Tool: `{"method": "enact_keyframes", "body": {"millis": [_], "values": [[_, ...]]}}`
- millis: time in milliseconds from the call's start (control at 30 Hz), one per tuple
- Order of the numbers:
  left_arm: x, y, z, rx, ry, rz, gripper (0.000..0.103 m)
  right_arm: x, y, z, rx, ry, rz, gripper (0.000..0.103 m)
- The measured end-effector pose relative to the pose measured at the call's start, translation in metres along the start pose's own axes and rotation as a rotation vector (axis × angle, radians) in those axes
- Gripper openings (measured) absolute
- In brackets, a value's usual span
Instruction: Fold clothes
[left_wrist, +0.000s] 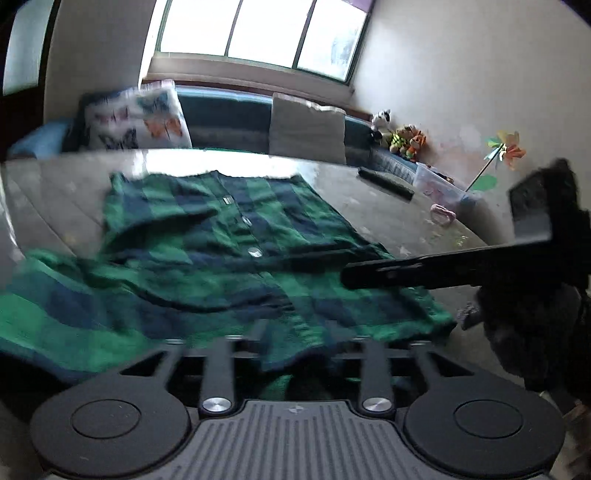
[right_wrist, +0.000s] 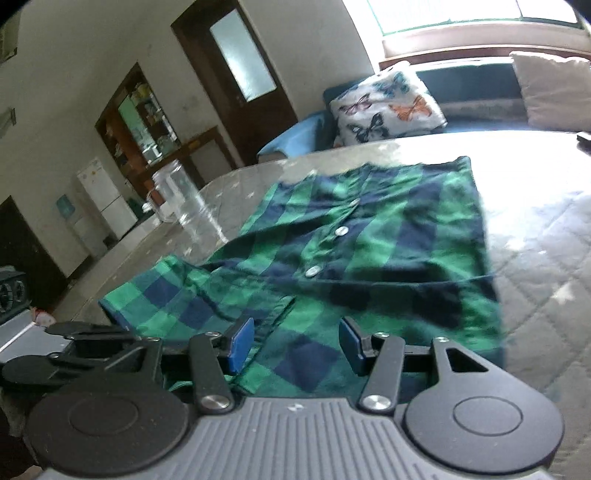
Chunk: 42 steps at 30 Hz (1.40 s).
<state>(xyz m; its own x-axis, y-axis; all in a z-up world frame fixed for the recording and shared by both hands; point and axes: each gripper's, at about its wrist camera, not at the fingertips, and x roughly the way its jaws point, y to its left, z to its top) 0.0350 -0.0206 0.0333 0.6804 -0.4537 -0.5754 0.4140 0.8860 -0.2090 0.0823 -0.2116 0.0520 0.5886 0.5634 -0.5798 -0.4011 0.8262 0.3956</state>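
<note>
A green and navy plaid button shirt (left_wrist: 207, 258) lies spread on a glass-topped table (left_wrist: 369, 206); it also shows in the right wrist view (right_wrist: 369, 243). My left gripper (left_wrist: 295, 339) is low over the shirt's near edge; its fingertips are hidden by blurred cloth, so I cannot tell if it grips. My right gripper (right_wrist: 295, 341) is open, its blue pads (right_wrist: 240, 343) apart over the shirt's near hem, nothing between them. The right gripper also shows as a dark bar at the right of the left wrist view (left_wrist: 424, 271).
A clear glass pitcher (right_wrist: 173, 199) stands on the table left of the shirt. A black remote (left_wrist: 384, 182), a plastic box (left_wrist: 439, 184) and a pink item (left_wrist: 441, 214) sit at the far right. A sofa with cushions (left_wrist: 306, 127) lies behind the table.
</note>
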Motion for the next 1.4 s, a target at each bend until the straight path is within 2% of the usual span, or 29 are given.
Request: {"method": "enact_keyframes", "body": {"millis": [67,167,233,333,467,567,600,700,733,867,1067,1300,1400], "values": [[-0.013,0.008,-0.002,0.033,-0.039,0.037,0.058,0.011,0.006,0.0,-0.009,0.021,0.012,0.052],[-0.03,0.028,-0.009,0.049,-0.089,0.151,0.068,0.028,0.018,0.002,-0.041,0.048,0.021,0.05],[-0.048,0.04,-0.013,0.031,-0.118,0.23,0.073,0.038,0.027,0.002,-0.065,0.066,0.017,0.047],[-0.071,0.061,-0.022,-0.025,-0.158,0.347,0.09,0.053,0.033,0.001,-0.078,0.101,-0.004,0.045],[-0.086,0.083,-0.036,-0.078,-0.157,0.454,0.096,0.064,0.038,-0.004,-0.083,0.128,-0.044,0.042],[-0.085,0.096,-0.048,-0.117,-0.113,0.478,0.096,0.063,0.042,-0.006,-0.102,0.125,-0.065,0.026],[-0.083,0.098,-0.05,-0.119,-0.1,0.487,0.096,0.063,0.044,-0.006,-0.11,0.122,-0.076,0.018],[-0.076,0.099,-0.054,-0.11,-0.085,0.499,0.097,0.063,0.046,-0.004,-0.122,0.124,-0.089,0.011],[-0.073,0.099,-0.055,-0.105,-0.083,0.501,0.098,0.062,0.047,-0.003,-0.127,0.119,-0.096,0.005],[-0.065,0.098,-0.054,-0.081,-0.083,0.51,0.099,0.051,0.053,0.006,-0.151,0.08,-0.108,0.002],[-0.053,0.101,-0.053,-0.065,-0.075,0.515,0.099,0.013,0.067,0.03,-0.214,-0.043,-0.129,0.001],[-0.04,0.097,-0.056,-0.014,-0.053,0.534,0.099,-0.04,0.075,0.062,-0.305,-0.183,-0.213,0.001],[-0.035,0.093,-0.059,0.017,-0.04,0.547,0.099,-0.05,0.068,0.065,-0.308,-0.205,-0.258,0.001]]}}
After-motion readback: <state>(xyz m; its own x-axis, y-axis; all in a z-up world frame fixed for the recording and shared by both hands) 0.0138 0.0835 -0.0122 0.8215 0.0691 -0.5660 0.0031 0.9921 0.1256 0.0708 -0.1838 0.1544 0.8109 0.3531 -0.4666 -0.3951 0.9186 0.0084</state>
